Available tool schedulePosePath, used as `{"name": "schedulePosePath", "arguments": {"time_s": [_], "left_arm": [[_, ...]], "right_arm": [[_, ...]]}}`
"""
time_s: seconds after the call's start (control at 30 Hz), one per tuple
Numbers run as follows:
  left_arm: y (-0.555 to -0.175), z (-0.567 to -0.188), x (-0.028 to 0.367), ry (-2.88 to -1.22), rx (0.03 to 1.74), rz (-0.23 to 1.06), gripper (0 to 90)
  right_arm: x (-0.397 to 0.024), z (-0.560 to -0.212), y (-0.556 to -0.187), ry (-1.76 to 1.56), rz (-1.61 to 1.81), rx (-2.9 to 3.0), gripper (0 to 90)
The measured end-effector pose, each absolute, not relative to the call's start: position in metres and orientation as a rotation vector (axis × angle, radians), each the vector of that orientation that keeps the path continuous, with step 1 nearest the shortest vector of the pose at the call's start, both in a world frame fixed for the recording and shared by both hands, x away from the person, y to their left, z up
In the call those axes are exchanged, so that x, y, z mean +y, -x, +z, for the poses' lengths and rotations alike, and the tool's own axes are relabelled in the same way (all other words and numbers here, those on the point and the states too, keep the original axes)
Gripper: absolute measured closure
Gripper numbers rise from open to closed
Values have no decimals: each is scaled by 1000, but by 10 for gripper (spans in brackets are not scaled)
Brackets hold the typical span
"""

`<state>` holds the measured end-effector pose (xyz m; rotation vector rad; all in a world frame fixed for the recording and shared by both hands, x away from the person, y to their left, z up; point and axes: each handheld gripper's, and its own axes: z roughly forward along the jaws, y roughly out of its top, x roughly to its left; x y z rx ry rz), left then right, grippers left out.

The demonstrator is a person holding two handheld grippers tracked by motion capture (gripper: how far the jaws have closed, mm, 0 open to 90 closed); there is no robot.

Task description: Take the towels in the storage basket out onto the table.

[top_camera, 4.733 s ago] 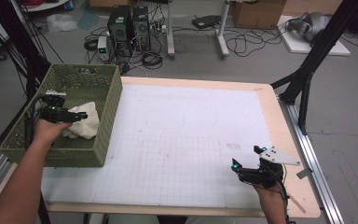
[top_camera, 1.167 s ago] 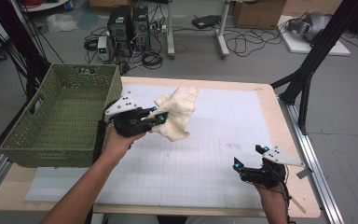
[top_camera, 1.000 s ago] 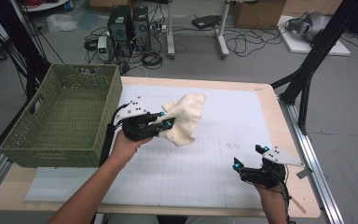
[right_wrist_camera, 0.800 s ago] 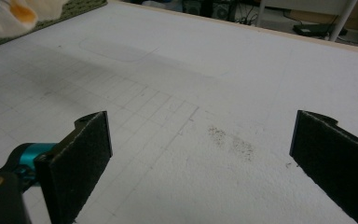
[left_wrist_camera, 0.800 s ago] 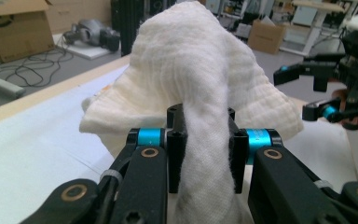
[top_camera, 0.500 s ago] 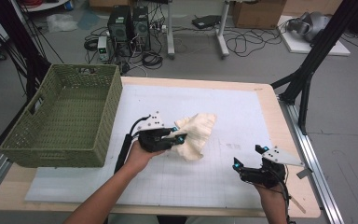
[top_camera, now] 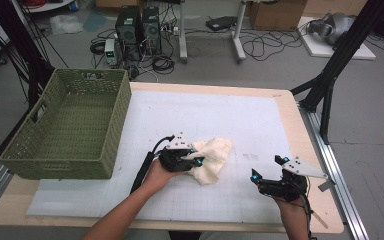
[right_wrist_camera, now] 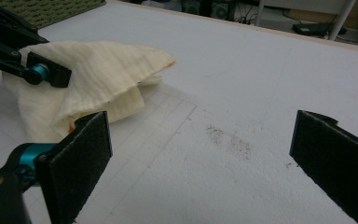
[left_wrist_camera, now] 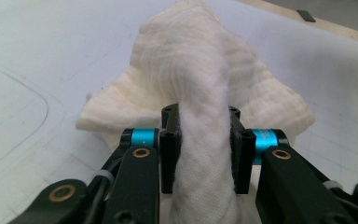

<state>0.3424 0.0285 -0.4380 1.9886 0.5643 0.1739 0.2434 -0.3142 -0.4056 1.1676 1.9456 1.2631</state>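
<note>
We keep the left tool (left_wrist_camera: 200, 140) pinching a cloth (top_camera: 211, 160) fold, jaws just easing apart, so it settles on the surface (top_camera: 240, 115), while the right tool (top_camera: 266, 176) waits wide open.

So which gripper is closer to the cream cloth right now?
Left. The left gripper has a fold of the cream cloth between its jaws; the right gripper sits open, apart from it, toward the table's right edge.

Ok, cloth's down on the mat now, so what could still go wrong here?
The left gripper has been opening its jaws, yet a fold of the cream cloth sits between them; lifting away could drag it. The cloth lies bunched, so spreading it may need the right gripper, open and apart from it.
</note>
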Motion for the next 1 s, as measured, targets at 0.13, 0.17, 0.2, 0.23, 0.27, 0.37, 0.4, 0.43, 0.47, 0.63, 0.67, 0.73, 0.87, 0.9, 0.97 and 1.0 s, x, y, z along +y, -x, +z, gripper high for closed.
{"name": "schedulePosePath", "arguments": {"time_s": [0.13, 0.17, 0.2, 0.23, 0.27, 0.37, 0.4, 0.43, 0.47, 0.63, 0.67, 0.73, 0.87, 0.9, 0.97, 1.0], "left_arm": [[-343, -437, 30, -1979, 617, 184, 536], [-343, -436, 31, -1972, 641, 203, 472], [-343, -434, 32, -1964, 667, 223, 407], [-343, -432, 33, -1946, 687, 227, 350], [-343, -430, 34, -1932, 701, 236, 323], [-344, -420, 39, -1894, 712, 251, 250], [-344, -417, 40, -1878, 713, 260, 247], [-344, -413, 41, -1872, 714, 269, 242], [-344, -408, 43, -1867, 712, 277, 233], [-346, -388, 40, -1816, 689, 284, 223], [-346, -385, 36, -1826, 673, 280, 228], [-346, -384, 29, -1839, 652, 266, 234], [-348, -387, 7, -1891, 618, 230, 250], [-349, -388, 2, -1910, 614, 228, 250], [-350, -393, -8, -1942, 603, 216, 254], [-351, -395, -12, -1962, 592, 217, 263]], "right_arm": [[-314, -406, -243, -1166, 1263, 1946, 47], [-313, -406, -244, -1167, 1262, 1946, 47], [-313, -406, -243, -1170, 1262, 1947, 47], [-313, -406, -244, -1166, 1262, 1946, 47], [-313, -406, -244, -1168, 1264, 1946, 47], [-313, -406, -244, -1164, 1263, 1949, 47], [-313, -406, -244, -1166, 1261, 1951, 47], [-313, -406, -244, -1166, 1260, 1951, 46], [-313, -406, -244, -1165, 1259, 1951, 46], [-312, -406, -245, -1166, 1261, 1950, 47], [-312, -406, -245, -1166, 1263, 1952, 47], [-312, -406, -246, -1163, 1257, 1954, 47], [-314, -407, -246, -1180, 1247, 1954, 47], [-315, -408, -246, -1180, 1243, 1955, 47], [-317, -408, -246, -1188, 1239, 1951, 47], [-318, -408, -246, -1194, 1239, 1948, 47]]}}
